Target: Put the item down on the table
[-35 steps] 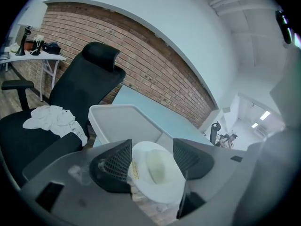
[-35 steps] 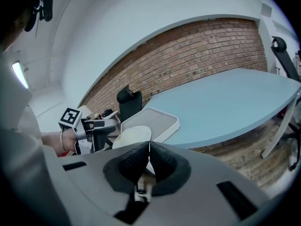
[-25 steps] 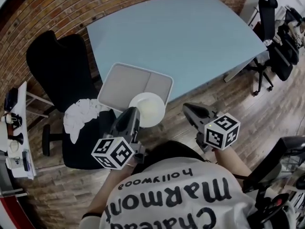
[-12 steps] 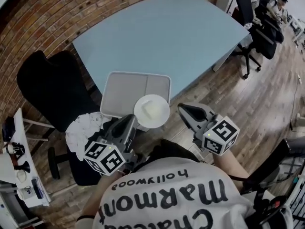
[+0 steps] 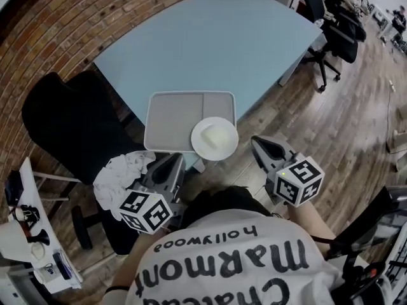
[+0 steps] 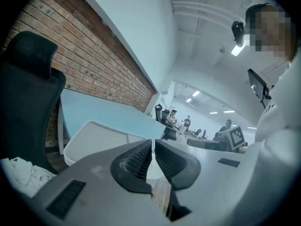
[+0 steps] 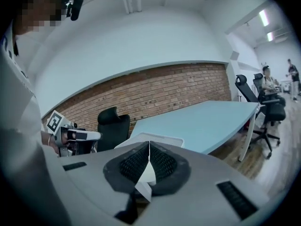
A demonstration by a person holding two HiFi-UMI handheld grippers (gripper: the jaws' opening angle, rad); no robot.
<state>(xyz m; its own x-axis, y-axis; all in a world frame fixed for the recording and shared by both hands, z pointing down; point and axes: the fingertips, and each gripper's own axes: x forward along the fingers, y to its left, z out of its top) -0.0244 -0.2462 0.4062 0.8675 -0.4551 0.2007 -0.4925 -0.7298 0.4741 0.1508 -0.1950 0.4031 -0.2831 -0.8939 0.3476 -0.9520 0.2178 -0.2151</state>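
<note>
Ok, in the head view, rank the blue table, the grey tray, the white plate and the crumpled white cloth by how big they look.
1. blue table, largest
2. grey tray
3. white plate and crumpled white cloth look about alike, so I won't rank them.

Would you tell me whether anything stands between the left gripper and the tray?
Nothing visible does. The left gripper, jaws shut and empty, points at the tray across open space; the plate sits at the tray's near right corner.
</note>
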